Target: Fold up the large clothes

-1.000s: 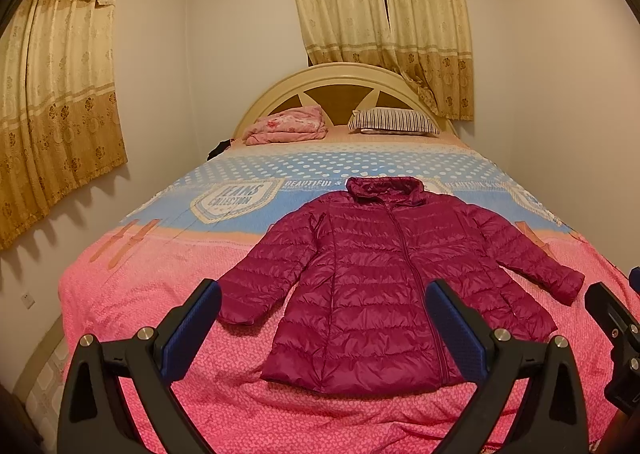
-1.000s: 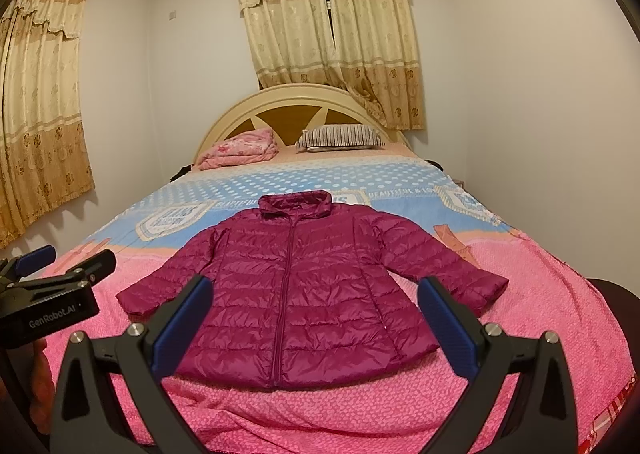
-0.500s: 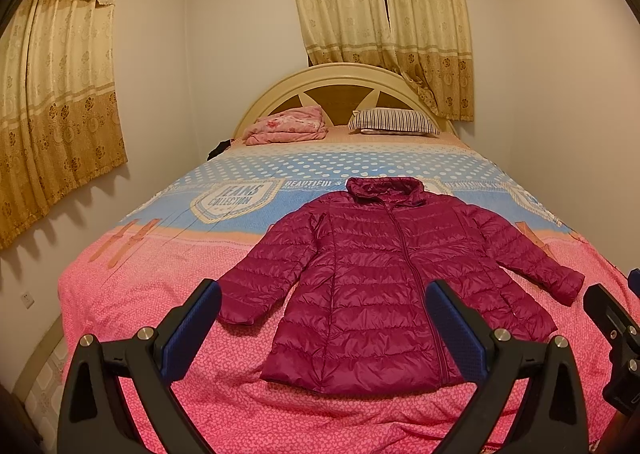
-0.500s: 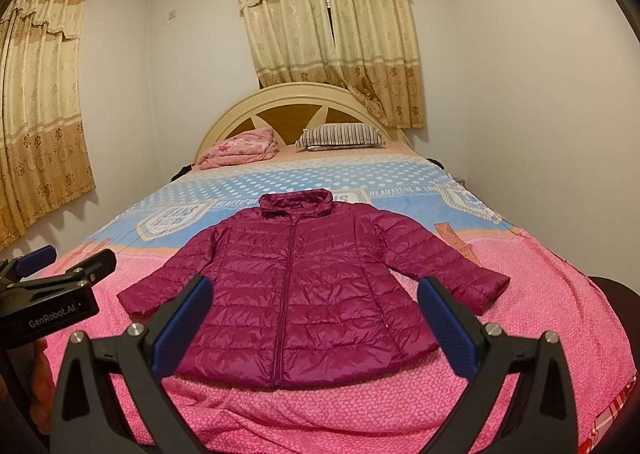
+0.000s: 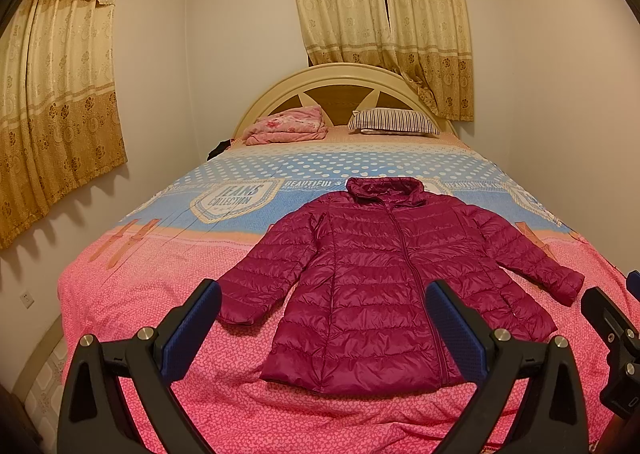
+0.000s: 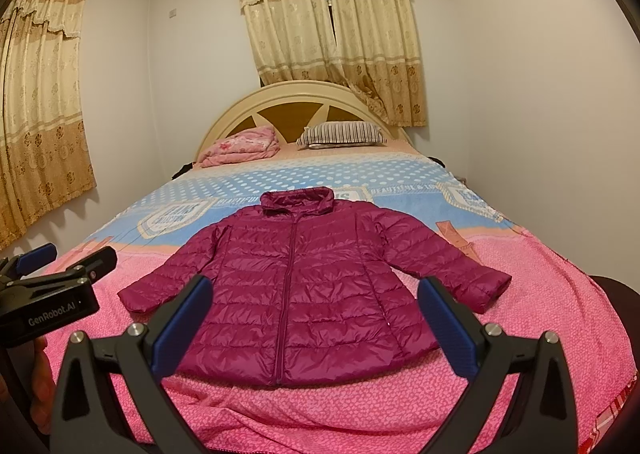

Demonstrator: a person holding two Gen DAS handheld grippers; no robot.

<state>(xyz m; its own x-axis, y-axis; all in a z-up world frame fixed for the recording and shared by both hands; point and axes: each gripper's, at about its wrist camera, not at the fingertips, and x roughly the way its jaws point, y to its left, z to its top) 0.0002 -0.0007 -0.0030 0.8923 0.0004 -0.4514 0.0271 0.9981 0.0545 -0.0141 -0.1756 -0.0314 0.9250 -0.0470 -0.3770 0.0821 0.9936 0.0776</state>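
Note:
A magenta quilted puffer jacket (image 5: pixel 384 278) (image 6: pixel 304 286) lies flat and zipped on the bed, collar toward the headboard, both sleeves spread outward. My left gripper (image 5: pixel 324 318) hovers open above the foot of the bed, its blue-padded fingers (image 5: pixel 192 326) framing the jacket's left half and hem. My right gripper (image 6: pixel 316 314) is open too and holds nothing, facing the hem from the foot end. In the right wrist view the left gripper (image 6: pixel 60 274) shows at the far left edge. Neither gripper touches the jacket.
The bed (image 5: pixel 168 294) has a pink and blue printed cover. A folded pink blanket (image 5: pixel 288 126) and a striped pillow (image 5: pixel 392 122) lie by the cream headboard (image 6: pixel 304 98). Curtains hang behind and on the left wall. White walls stand close on both sides.

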